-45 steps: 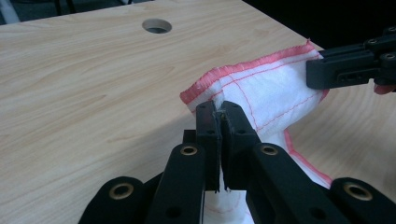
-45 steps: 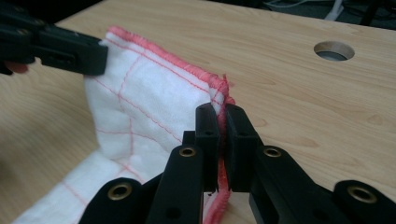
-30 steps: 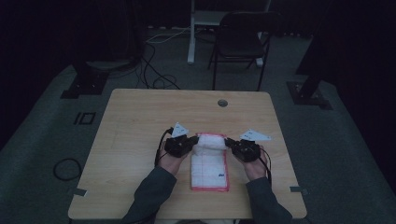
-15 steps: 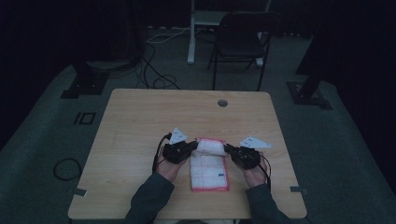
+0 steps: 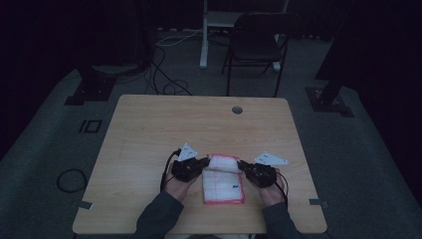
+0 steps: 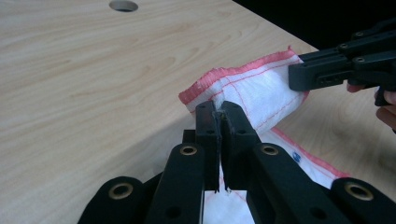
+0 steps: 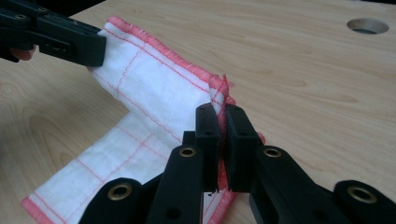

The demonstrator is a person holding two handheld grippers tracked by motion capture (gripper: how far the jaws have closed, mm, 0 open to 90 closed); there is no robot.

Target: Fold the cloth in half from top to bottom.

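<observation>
A white cloth [image 5: 222,183] with a red hem and thin red grid lines lies on the wooden table [image 5: 149,134], near its front edge. Its far end is lifted off the table and curls back toward me. My left gripper [image 5: 204,162] is shut on the left corner of that raised edge, and my right gripper [image 5: 241,165] is shut on the right corner. The left gripper view has the cloth [image 6: 254,88] pinched at my jaw tips [image 6: 217,108], the other gripper [image 6: 345,65] beyond. In the right gripper view the hem [image 7: 163,56] runs from my jaws [image 7: 221,109] to the other gripper [image 7: 58,39].
A round cable hole [image 5: 237,109] sits near the table's far edge. Behind the table stand a dark chair [image 5: 259,42] and a white post [image 5: 204,35], with cables [image 5: 159,82] on the floor. Bare wood stretches left and far of the cloth.
Both grippers have come toward me with the cloth's far edge, folding it further back over the part lying flat. The jaws stayed shut on the corners.
</observation>
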